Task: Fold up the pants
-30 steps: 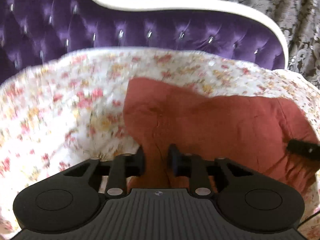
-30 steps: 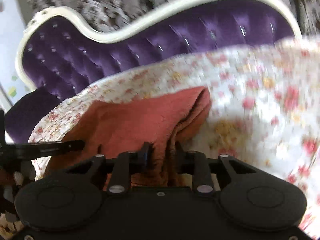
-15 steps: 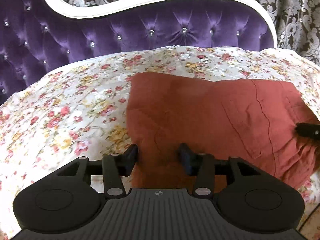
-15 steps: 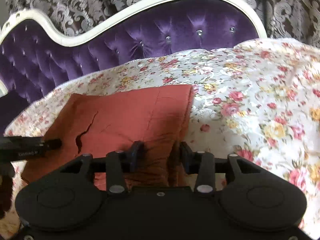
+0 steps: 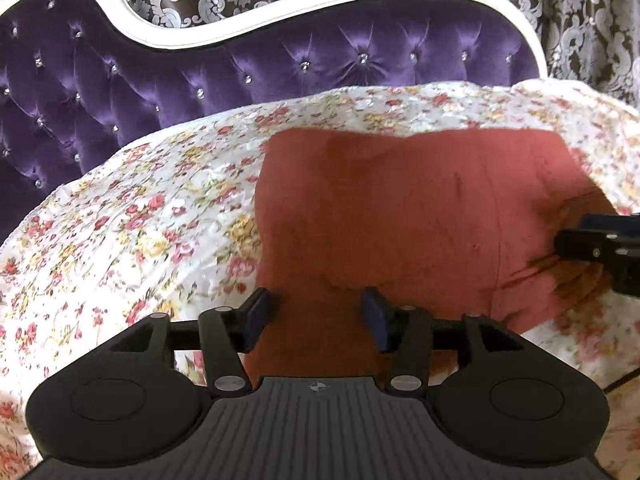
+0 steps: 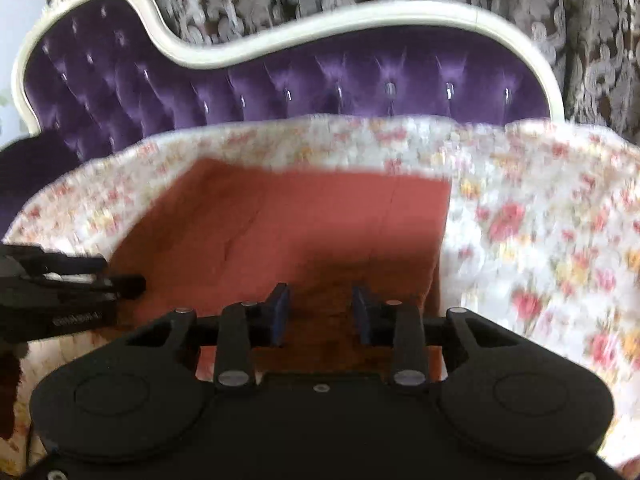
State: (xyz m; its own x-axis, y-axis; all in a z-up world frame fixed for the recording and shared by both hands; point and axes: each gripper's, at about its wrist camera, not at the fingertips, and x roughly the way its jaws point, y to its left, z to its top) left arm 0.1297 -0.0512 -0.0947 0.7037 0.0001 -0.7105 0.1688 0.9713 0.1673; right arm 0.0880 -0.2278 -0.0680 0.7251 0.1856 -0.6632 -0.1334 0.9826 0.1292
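Note:
The rust-red pants [image 5: 400,208] lie folded into a flat rectangle on the floral bedspread [image 5: 140,220]; they also show in the right wrist view [image 6: 300,224]. My left gripper [image 5: 318,314] is open over the near left edge of the pants, holding nothing. My right gripper [image 6: 320,312] is open over the near right part of the pants, holding nothing. The right gripper shows at the right edge of the left wrist view [image 5: 600,240], and the left gripper at the left edge of the right wrist view [image 6: 72,280].
A purple tufted headboard [image 5: 280,68] with a white frame stands behind the bed. Patterned grey curtains [image 5: 580,20] hang behind it. The floral bedspread [image 6: 540,240] spreads on both sides of the pants.
Both grippers were shut on the pants' near edge; both have opened and let go. The pants now lie flat, and both grippers have drawn back a little.

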